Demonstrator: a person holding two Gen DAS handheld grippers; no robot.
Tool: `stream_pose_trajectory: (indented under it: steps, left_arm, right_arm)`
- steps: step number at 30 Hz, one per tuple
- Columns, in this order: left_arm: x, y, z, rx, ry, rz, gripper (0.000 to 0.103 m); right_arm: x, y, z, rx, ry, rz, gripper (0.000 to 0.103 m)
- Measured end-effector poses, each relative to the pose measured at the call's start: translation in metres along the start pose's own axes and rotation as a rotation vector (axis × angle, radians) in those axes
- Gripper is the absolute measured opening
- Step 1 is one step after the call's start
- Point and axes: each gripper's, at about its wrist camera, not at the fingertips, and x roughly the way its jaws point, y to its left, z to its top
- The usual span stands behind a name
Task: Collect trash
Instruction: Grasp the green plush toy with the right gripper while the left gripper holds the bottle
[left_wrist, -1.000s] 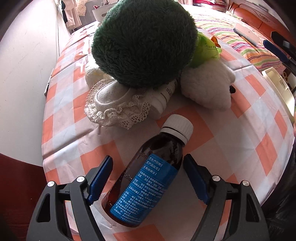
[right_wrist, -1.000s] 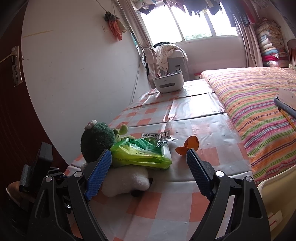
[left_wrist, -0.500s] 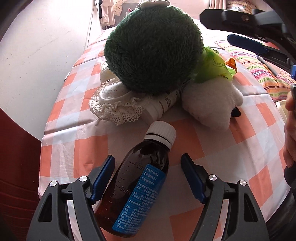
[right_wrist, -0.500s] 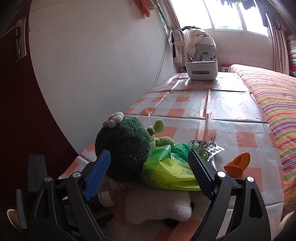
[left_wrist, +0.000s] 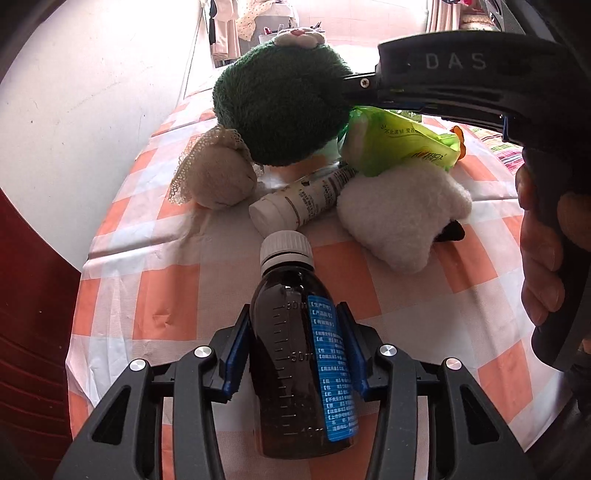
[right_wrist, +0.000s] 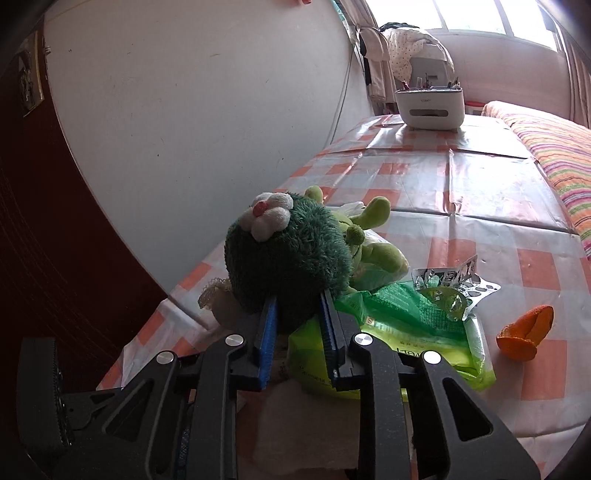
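Note:
A brown medicine bottle (left_wrist: 288, 354) with a white cap and blue label lies on the checked tablecloth (left_wrist: 166, 288). My left gripper (left_wrist: 293, 310) straddles it. Its jaws are closing and both blue pads touch the bottle's sides. My right gripper (right_wrist: 298, 297) is shut on the fur of a dark green plush toy (right_wrist: 288, 258) with a white flower. Against the toy lie a green wipes packet (right_wrist: 406, 325), a crumpled foil blister pack (right_wrist: 454, 280) and a white pill bottle (left_wrist: 299, 203). An orange peel (right_wrist: 524, 332) lies to the right.
A lace-trimmed sock ball (left_wrist: 218, 177) and a white plush piece (left_wrist: 399, 214) sit beside the toy. A person's hand (left_wrist: 539, 258) holds the right tool. A white organiser box (right_wrist: 428, 107) stands at the table's far end. A striped bed (right_wrist: 561, 155) borders the right, the wall the left.
The left jaws have closed in onto the brown bottle. The right gripper swung left to the green plush toy and shut on it. The right tool now fills the left view's upper right.

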Motion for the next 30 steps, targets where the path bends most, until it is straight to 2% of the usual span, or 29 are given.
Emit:
stream_pose_trajectory:
  steps: [4,7,8,9,11,12,16,19,25,26,27,30]
  left_arm:
    - [0.000,-0.009,0.000,0.004,-0.004,-0.001,0.044]
    - [-0.003,-0.005,-0.004,-0.003,-0.001,-0.011,0.044]
    - [-0.002,-0.004,-0.004,-0.002,-0.001,-0.012,0.044]
    - [-0.001,0.000,-0.002,0.000,-0.001,-0.012,0.044]
    - [-0.001,0.003,-0.001,0.000,0.000,-0.015,0.044]
    - [0.000,0.004,-0.001,0.001,0.000,-0.016,0.044]
    - [0.000,0.005,-0.001,0.003,0.003,-0.021,0.044]
    - [0.000,0.004,-0.001,0.005,0.004,-0.023,0.044]
    - [0.000,0.005,-0.002,0.012,0.004,-0.027,0.044]
    - [0.000,0.006,-0.002,0.013,0.004,-0.028,0.044]
    - [0.000,0.005,-0.002,0.014,0.004,-0.029,0.044]
    - [-0.001,0.004,-0.001,0.020,0.004,-0.023,0.044]
  right_arm:
    - [-0.004,-0.007,-0.004,0.038,-0.010,0.018,0.001]
    - [-0.006,-0.016,-0.004,0.100,-0.010,0.031,0.003]
    - [-0.009,-0.020,-0.004,0.130,-0.018,0.025,0.012]
    - [-0.010,-0.023,-0.004,0.146,-0.021,0.020,0.044]
    - [-0.014,-0.027,-0.004,0.156,-0.059,-0.001,0.091]
    - [-0.018,-0.026,-0.004,0.149,-0.087,-0.010,0.091]
    - [-0.019,-0.017,0.003,0.119,-0.101,0.032,0.091]
    - [-0.008,-0.002,0.009,0.065,-0.077,0.050,0.093]
    - [0.024,0.019,0.010,-0.036,-0.017,-0.058,0.093]
    - [0.025,0.021,0.009,-0.051,-0.018,-0.072,0.080]
    - [0.025,0.021,0.009,-0.063,-0.023,-0.073,0.048]
    - [0.023,0.014,0.008,-0.042,-0.004,-0.050,0.041]
